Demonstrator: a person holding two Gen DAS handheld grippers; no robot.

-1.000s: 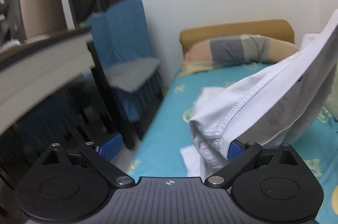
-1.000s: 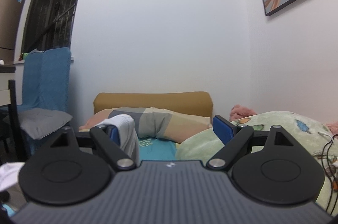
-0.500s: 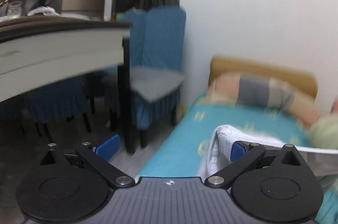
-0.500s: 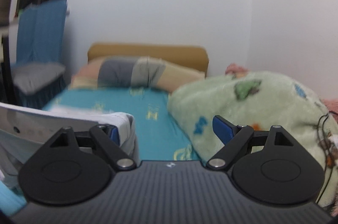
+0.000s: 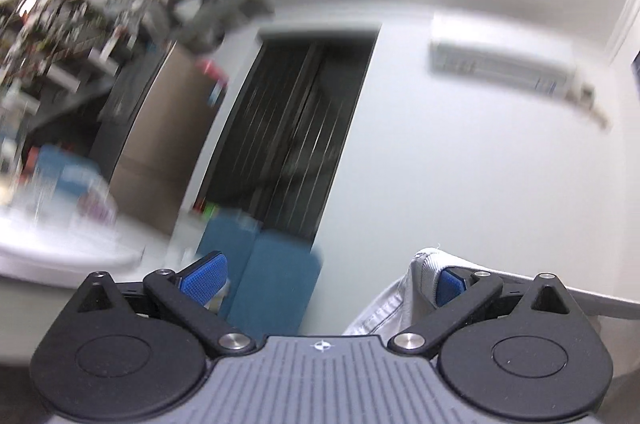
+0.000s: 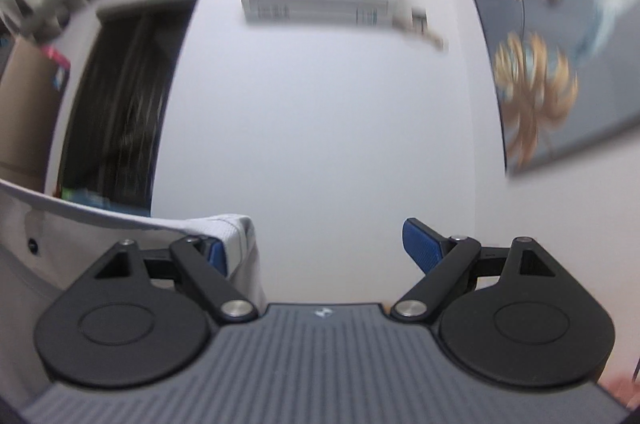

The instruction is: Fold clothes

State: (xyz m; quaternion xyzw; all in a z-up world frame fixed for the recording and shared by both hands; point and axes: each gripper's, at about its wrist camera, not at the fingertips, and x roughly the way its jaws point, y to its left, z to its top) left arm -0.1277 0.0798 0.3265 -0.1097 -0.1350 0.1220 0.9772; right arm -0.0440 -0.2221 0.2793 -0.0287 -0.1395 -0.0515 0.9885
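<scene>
Both hand-held grippers, left (image 5: 326, 274) and right (image 6: 326, 248), spread wide, white garment (image 6: 80, 248) hem apparently hooked over one finger each, now raised toward the wall from the bed

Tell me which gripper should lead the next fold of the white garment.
Right, narrowly. Both are open, each with the garment hooked over one finger. At the right gripper the hem runs flat and taut; at the left gripper it bunches.
</scene>
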